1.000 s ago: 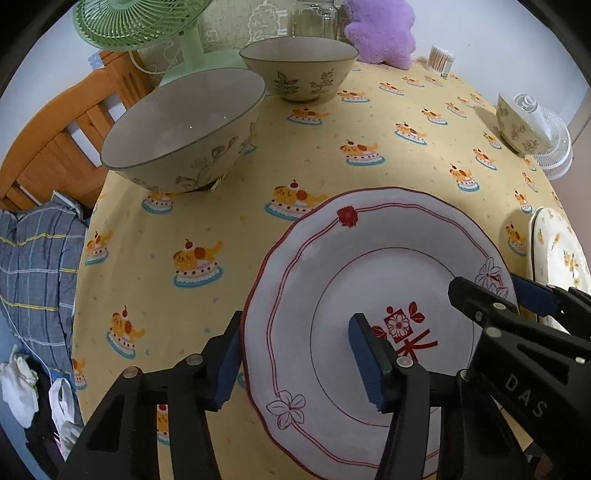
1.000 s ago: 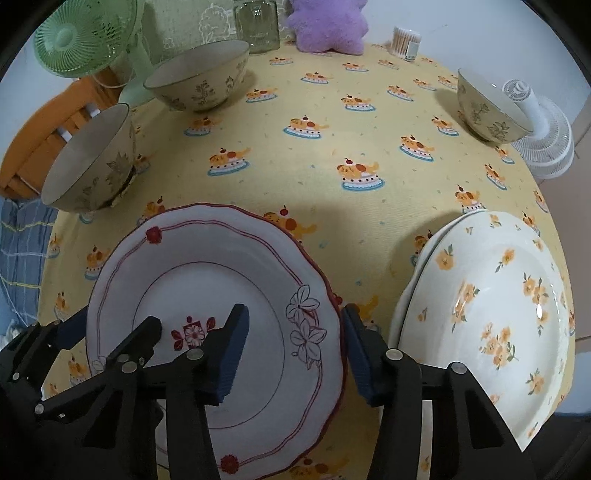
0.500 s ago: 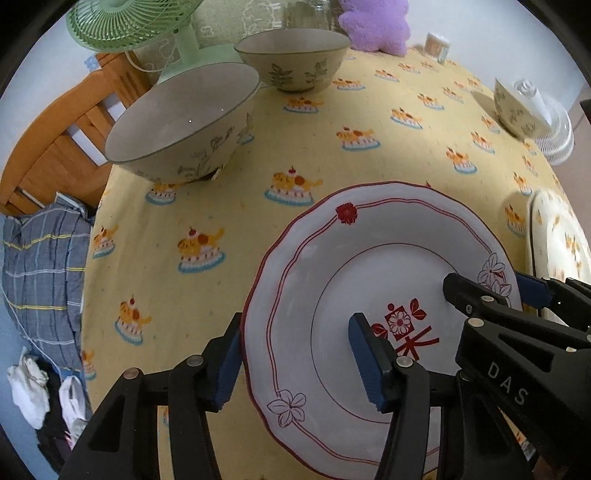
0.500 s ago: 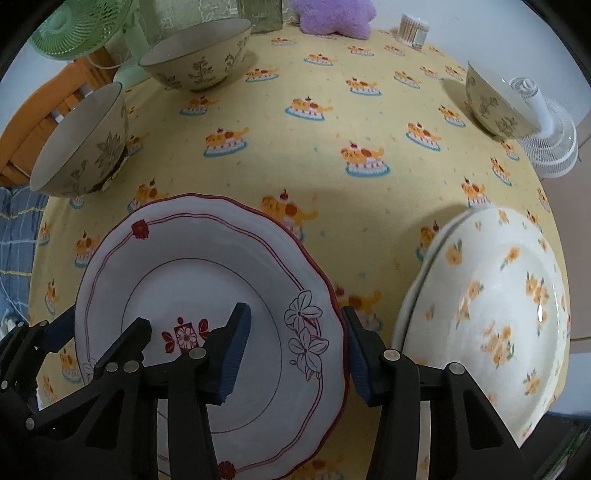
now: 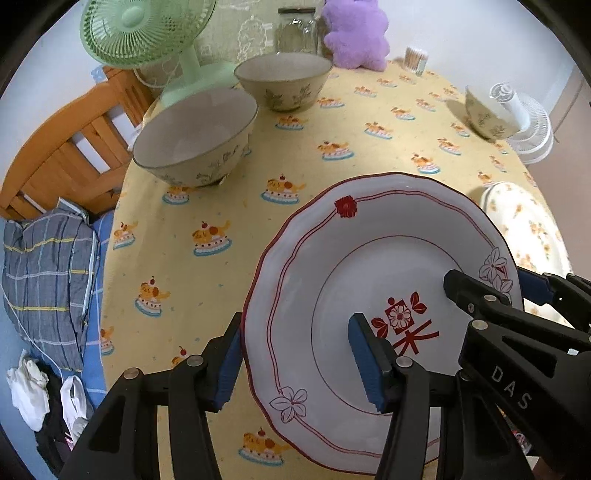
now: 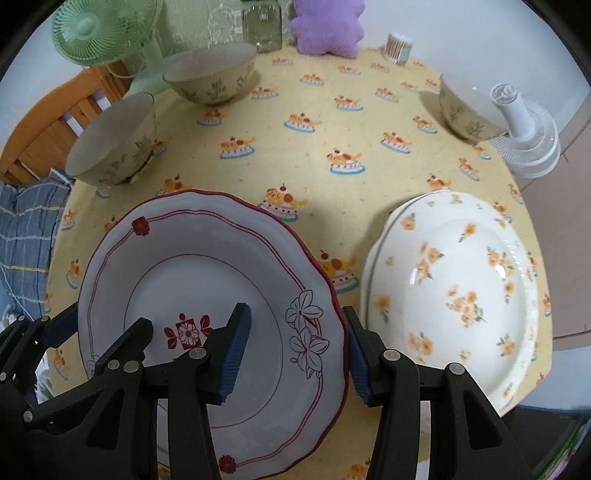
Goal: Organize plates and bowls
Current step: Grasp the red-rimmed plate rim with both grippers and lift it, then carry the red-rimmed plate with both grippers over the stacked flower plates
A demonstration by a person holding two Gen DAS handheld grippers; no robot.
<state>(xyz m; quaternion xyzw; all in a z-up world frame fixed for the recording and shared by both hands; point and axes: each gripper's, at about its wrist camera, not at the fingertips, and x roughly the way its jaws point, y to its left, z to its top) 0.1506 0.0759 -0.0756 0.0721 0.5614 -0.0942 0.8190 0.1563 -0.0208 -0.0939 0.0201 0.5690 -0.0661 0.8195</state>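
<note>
At lower centre of both views, the left gripper (image 5: pixel 295 362) and right gripper (image 6: pixel 295 350) each straddle opposite rims of the red-trimmed plate (image 5: pixel 369 266), jaws spread, not clamped.

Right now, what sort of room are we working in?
Most likely a lived-in home, perhaps a bedroom or a dining corner: a table under a cartoon-print yellow tablecloth, a green desk fan and a purple plush toy at its far edge, and a wooden slatted frame with plaid bedding beside it.
</note>
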